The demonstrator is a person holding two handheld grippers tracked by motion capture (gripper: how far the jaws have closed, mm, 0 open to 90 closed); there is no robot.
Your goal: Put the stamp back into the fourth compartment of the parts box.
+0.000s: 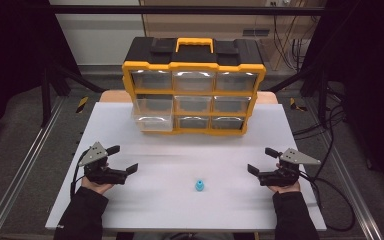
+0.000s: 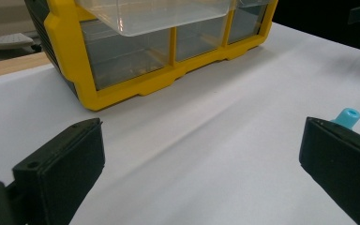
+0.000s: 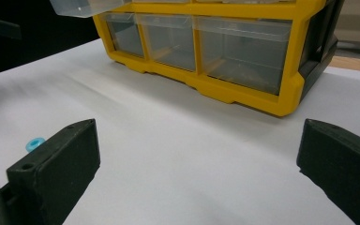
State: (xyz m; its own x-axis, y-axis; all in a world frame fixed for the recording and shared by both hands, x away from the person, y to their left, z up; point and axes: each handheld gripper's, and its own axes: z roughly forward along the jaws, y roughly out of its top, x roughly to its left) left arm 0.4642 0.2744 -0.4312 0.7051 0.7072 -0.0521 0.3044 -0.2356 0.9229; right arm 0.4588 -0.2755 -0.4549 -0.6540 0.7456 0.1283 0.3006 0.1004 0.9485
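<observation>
Both grippers, left and right, hover with fingers spread wide and empty over the tabletop. Between them stands a blue cap; beyond, an organizer with one drawer pulled out. Pickup seems unstarted: next, a gripper must straddle the cap.

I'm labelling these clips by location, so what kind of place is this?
Probably a lab or workshop bench set up for recording. A white table stands between metal rails, with loose cables to the side, and it holds a yellow parts organizer with clear drawers and a small blue piece.
</observation>
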